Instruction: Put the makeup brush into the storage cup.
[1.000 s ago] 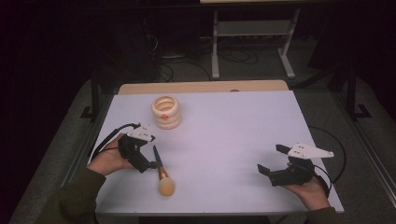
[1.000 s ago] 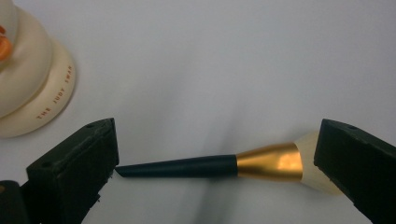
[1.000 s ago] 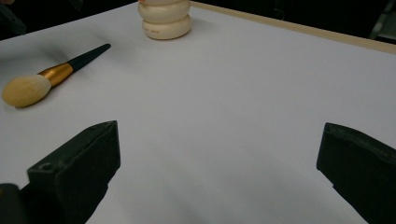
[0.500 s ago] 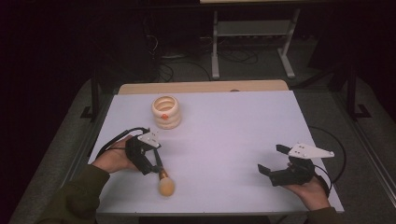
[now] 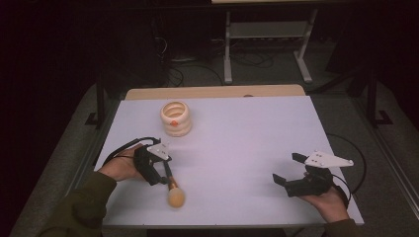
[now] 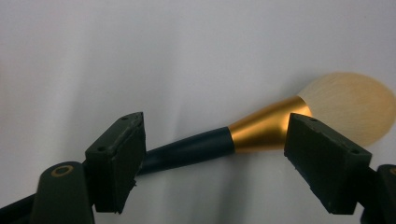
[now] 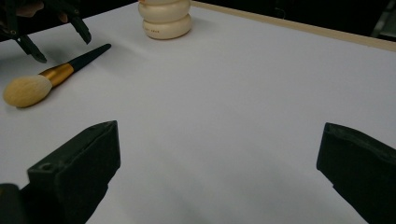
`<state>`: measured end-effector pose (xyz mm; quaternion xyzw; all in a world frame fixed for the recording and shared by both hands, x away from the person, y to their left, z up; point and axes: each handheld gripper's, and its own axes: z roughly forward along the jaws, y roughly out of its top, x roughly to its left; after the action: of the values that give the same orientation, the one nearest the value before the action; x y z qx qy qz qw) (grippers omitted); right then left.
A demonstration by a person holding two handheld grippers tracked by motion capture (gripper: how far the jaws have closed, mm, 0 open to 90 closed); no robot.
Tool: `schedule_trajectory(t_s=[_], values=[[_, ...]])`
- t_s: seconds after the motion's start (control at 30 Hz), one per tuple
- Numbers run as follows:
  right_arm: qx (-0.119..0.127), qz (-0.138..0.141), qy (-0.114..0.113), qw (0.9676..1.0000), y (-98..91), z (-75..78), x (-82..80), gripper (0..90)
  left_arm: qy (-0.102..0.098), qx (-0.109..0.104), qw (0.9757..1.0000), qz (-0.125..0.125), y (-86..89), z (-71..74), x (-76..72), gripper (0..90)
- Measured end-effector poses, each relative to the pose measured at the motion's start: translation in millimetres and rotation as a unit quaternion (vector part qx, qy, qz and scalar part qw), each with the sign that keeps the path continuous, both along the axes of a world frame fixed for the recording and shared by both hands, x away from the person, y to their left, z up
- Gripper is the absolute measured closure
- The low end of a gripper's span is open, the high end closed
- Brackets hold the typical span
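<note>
We had our left gripper (image 5: 159,174) lowered over the makeup brush (image 5: 171,184) at about seven o'clock on the white table (image 5: 257,133), near its front edge. In the left gripper view the jaws stood wide apart and straddled the brush (image 6: 261,128), one pad (image 6: 116,163) beside the dark handle and the other in front of the gold ferrule, with daylight between each pad and the brush. We judged that this stance was chosen so that a simple squeeze would catch the brush near the join of handle and ferrule. The brush lay flat on the table, its pale bristle head (image 5: 175,198) pointing toward six o'clock and its handle running up toward the gripper's body, so the jaws came at it across its length rather than along it.

Our right gripper (image 5: 292,171) rested in the hand at about four o'clock, well apart from the brush, jaws spread and holding nothing. From there it looked across the bare table toward the brush (image 7: 51,77) and the other gripper. We took it to be parked out of the way.

The cream ridged holder (image 5: 176,118) stood upright at about eleven o'clock, beyond the left gripper and apart from it. It looked a likely place for the brush, though we could not be sure.
</note>
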<state>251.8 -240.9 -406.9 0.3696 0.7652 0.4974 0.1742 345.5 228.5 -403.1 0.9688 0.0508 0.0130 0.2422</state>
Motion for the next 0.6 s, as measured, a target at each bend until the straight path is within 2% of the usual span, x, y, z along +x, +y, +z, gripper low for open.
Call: schedule_trajectory(t_s=[0.03, 0.27, 0.6], values=[[0.000, 0.000, 0.000, 1.0000, 0.0, -0.1, 0.0, 0.0, -0.002, 0.005, 0.9999, -0.009, -0.2, -1.9, 1.1, 21.9], [0.000, -0.002, 0.004, 1.0000, -0.5, -0.4, -0.3, 0.0, -0.003, 0.014, 0.9996, -0.023, -2.0, -6.7, 1.4, 25.1], [0.000, -0.002, 0.004, 1.0000, -0.3, -0.6, -0.4, 0.0, 0.005, 0.012, 0.9992, -0.038, -1.1, -8.6, 2.1, 25.4]])
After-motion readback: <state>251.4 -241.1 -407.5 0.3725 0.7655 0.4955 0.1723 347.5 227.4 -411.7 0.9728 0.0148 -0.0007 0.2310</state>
